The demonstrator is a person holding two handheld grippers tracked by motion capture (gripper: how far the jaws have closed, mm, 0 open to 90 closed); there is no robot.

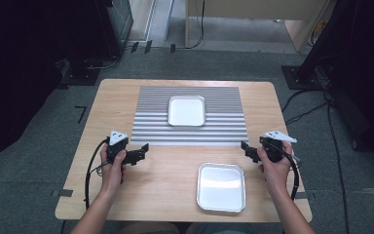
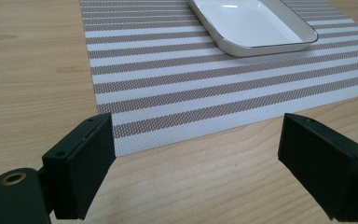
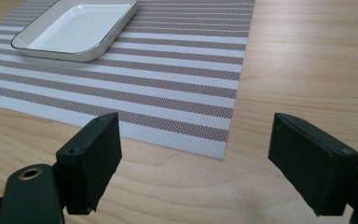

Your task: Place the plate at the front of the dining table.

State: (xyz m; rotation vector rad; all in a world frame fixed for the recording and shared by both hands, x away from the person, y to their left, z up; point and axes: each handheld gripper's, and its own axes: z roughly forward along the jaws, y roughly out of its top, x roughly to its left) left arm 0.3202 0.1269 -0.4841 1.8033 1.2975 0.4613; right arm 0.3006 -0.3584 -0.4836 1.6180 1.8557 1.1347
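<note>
A striped grey and white placemat (image 1: 190, 131) lies on the far half of the wooden table, with a white square dish (image 1: 187, 110) on it. A second white square dish (image 1: 221, 186) sits on bare wood near the front, right of centre. My left gripper (image 1: 143, 150) hovers at the mat's near left corner, open and empty; its view shows the mat (image 2: 205, 79) and the dish (image 2: 251, 23) ahead. My right gripper (image 1: 246, 149) is open and empty at the mat's near right corner, facing the mat (image 3: 135, 88) and dish (image 3: 77, 30).
The wooden table (image 1: 126, 195) has bare wood to the left and right of the mat and along the front. Black cables (image 1: 90, 170) trail from both grippers. Dark equipment, cables and a wooden desk stand on the carpet beyond the table.
</note>
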